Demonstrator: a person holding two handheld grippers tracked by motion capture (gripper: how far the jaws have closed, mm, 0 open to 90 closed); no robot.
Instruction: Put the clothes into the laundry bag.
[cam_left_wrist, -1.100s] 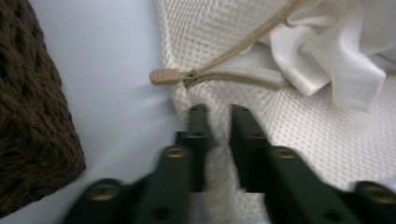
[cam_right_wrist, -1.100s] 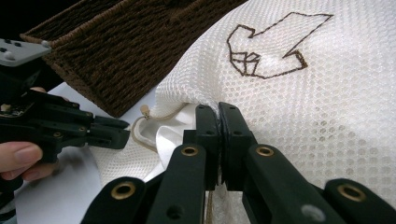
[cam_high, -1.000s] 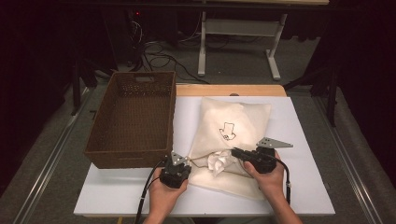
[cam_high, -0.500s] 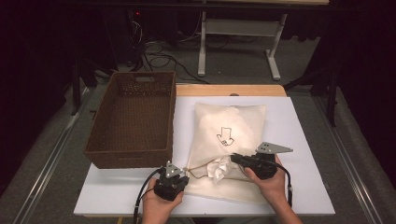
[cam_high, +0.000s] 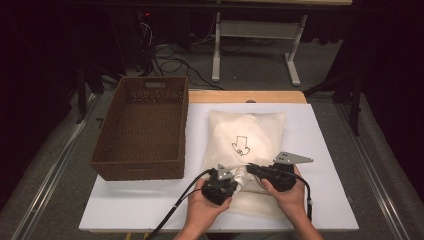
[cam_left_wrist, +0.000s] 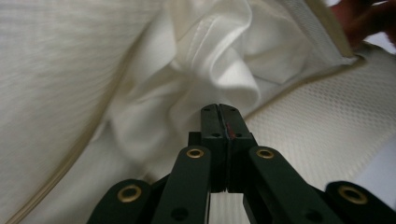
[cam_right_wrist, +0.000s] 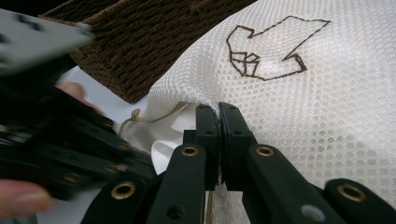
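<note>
Lying just right of the wicker basket (cam_high: 142, 125): mesh laundry bag (cam_high: 247, 135), brown arrow emblem (cam_right_wrist: 266, 49), no readable lettering. Left gripper (cam_left_wrist: 219, 109) clenched beside white cloth (cam_left_wrist: 229, 56); right gripper (cam_right_wrist: 218, 108) pinching the bag's rim.

A cream mesh laundry bag (cam_high: 247, 145) lay flat on the desk just right of the brown wicker basket (cam_high: 142, 127), a brown arrow-shaped emblem (cam_high: 242, 145) stitched on its upper face. At its end farthest from the basket's handle slot, the mouth gaped, and a white garment (cam_left_wrist: 219, 60) bunched out of it in folds.
</note>
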